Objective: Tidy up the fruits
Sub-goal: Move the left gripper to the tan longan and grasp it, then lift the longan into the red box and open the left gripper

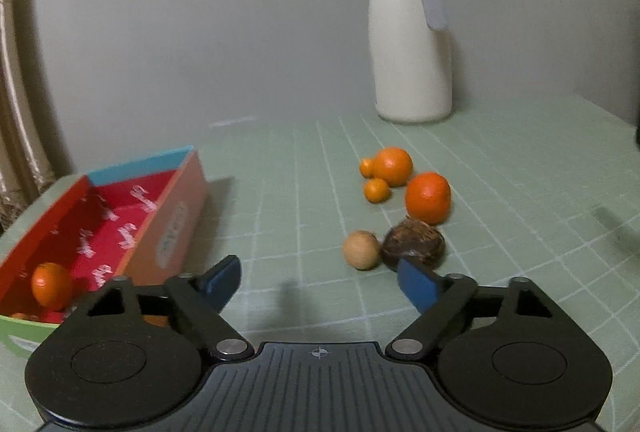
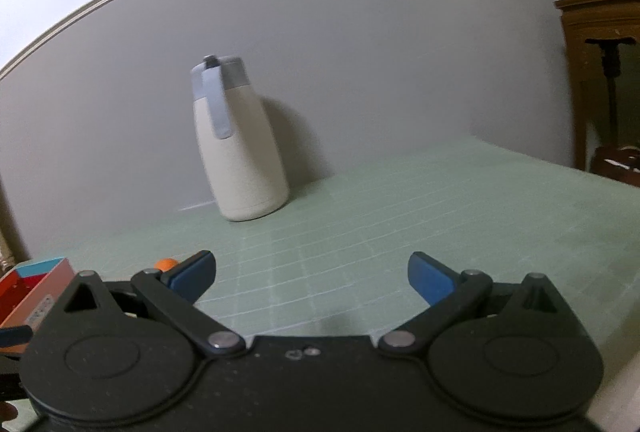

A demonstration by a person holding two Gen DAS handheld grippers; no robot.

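Left gripper (image 1: 318, 278), nearest the lens, is hovering over the green gridded mat (image 1: 280, 191) with jaws spread wide and holding nothing; right gripper (image 2: 310, 274) is likewise gaping empty, facing a cream jug (image 2: 240, 151). Loose fruit is lying just ahead-right of the left gripper, the nearer hand: smooth tan ball (image 1: 360, 249), rough brown lump (image 1: 414, 245), glossy round oranges (image 1: 427, 197). One orange (image 1: 51, 285) is sitting in the red cardboard box (image 1: 168, 228), near left.

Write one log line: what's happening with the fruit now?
left hand-held gripper: open, empty | right hand-held gripper: open, empty | box: one orange | table: six fruits loose
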